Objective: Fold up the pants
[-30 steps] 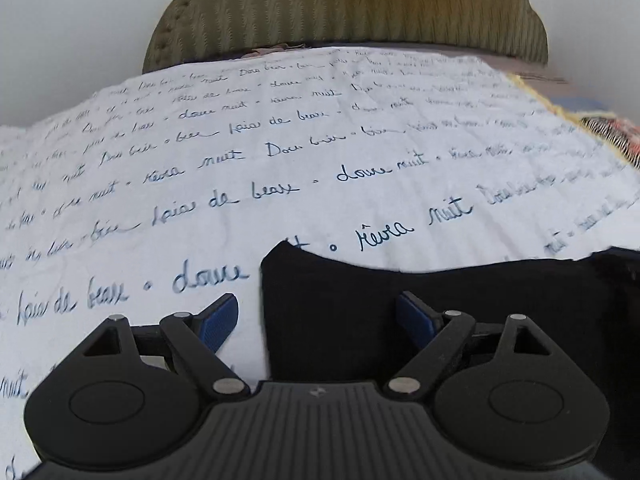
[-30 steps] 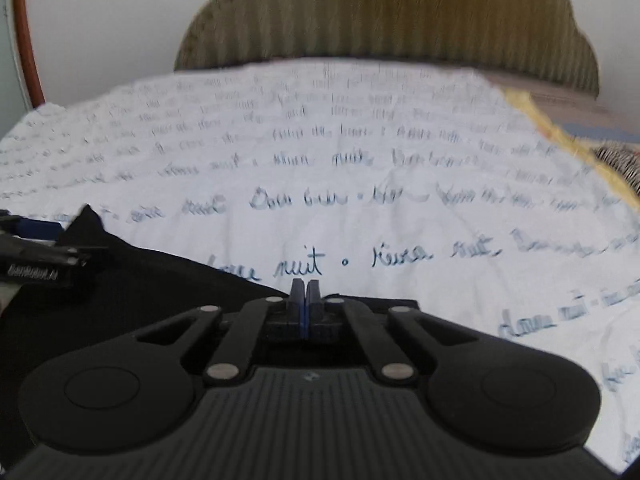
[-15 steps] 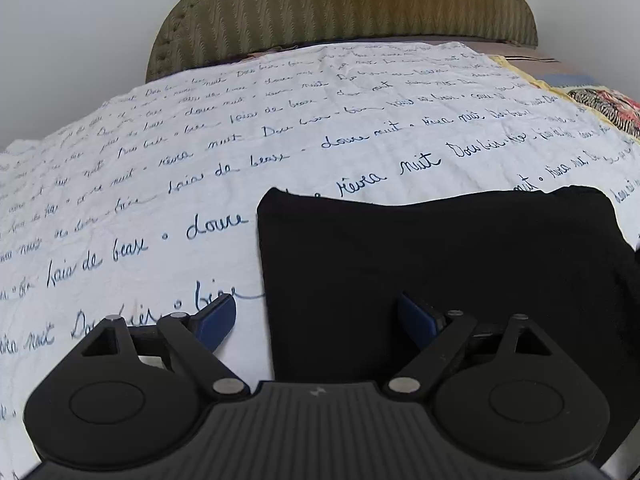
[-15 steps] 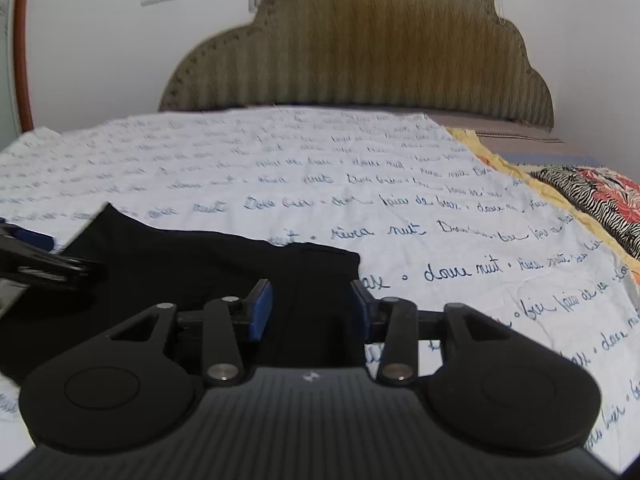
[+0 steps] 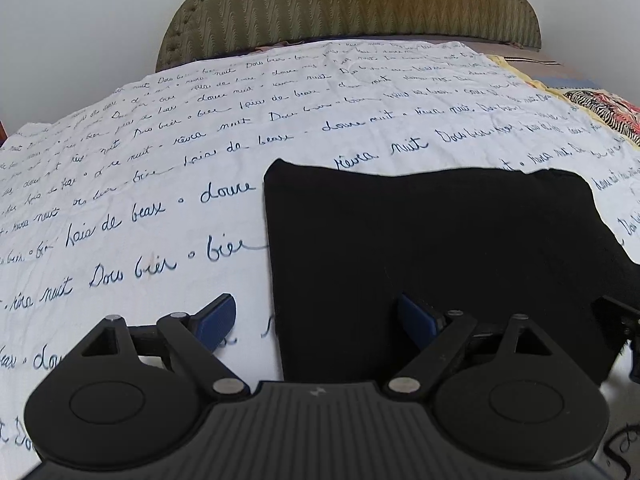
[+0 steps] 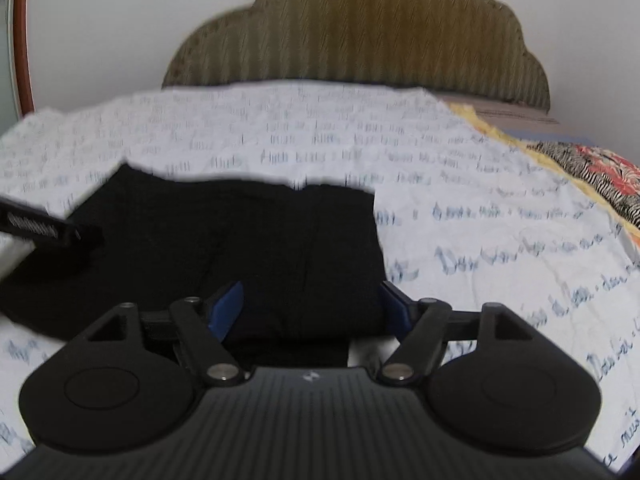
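The black pants (image 5: 432, 248) lie folded into a flat rectangle on the white bedspread (image 5: 160, 184) with blue handwriting. My left gripper (image 5: 316, 320) is open, hovering over the pants' near left edge; its left pad is over the bedspread and its right pad over the cloth, gripping nothing. In the right wrist view, the same pants (image 6: 248, 240) lie in front of my right gripper (image 6: 312, 304), whose jaws are opening over the pants' near right edge, pads clear of the cloth. The left gripper's finger (image 6: 48, 228) juts in from the left edge.
A padded olive headboard (image 5: 352, 4) stands at the far end against a white wall. A yellow-edged cloth and a red, black and white patterned fabric (image 6: 592, 176) lie on the bed's right side. Part of the right gripper (image 5: 620, 320) shows at the right edge.
My right gripper went from shut to wide open. Both grippers drew back toward the near edge, so the whole folded pants now show ahead of them.
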`<state>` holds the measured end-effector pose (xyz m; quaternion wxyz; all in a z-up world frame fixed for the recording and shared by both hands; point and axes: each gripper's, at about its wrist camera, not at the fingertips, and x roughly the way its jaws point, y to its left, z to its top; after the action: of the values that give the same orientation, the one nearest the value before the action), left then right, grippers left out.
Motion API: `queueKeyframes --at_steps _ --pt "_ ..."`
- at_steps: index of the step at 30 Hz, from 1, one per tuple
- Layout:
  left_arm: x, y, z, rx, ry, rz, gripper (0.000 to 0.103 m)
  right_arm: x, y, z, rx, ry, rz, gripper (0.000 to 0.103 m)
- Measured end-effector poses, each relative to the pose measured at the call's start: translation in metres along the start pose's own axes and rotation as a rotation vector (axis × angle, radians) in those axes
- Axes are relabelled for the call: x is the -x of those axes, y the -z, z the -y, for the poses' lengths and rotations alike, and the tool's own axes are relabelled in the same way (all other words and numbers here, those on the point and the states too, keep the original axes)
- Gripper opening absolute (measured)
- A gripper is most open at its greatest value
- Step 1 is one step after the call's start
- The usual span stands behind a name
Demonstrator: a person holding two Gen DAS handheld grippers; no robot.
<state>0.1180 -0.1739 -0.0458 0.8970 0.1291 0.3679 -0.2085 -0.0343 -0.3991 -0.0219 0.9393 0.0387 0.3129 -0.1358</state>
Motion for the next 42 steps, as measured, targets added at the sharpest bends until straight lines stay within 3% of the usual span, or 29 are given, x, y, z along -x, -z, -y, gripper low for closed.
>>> queueKeyframes --at_steps 7,9,15,27,34,42 --pt "0.017 0.013 -0.003 0.02 -0.001 -0.012 0.089 0.028 -0.001 -0.005 -0.022 0.008 0.044 0.075" --pt "0.022 0.018 -0.007 0.038 0.004 -0.017 0.089 0.04 -0.002 -0.014 -0.003 0.003 0.063 0.082" --pt "0.048 0.037 -0.033 0.118 0.03 -0.013 0.089 0.077 -0.004 -0.057 0.085 -0.15 0.115 0.092" --pt "0.072 0.09 -0.13 0.304 -0.169 -0.087 0.089 0.093 0.012 -0.171 0.3 -0.389 0.095 0.095" --pt "0.079 0.106 -0.142 0.287 -0.195 -0.075 0.089 0.09 0.031 -0.2 0.293 -0.38 0.072 0.101" --pt "0.079 0.108 -0.133 0.228 -0.201 -0.062 0.091 0.083 0.04 -0.184 0.213 -0.299 0.055 0.103"
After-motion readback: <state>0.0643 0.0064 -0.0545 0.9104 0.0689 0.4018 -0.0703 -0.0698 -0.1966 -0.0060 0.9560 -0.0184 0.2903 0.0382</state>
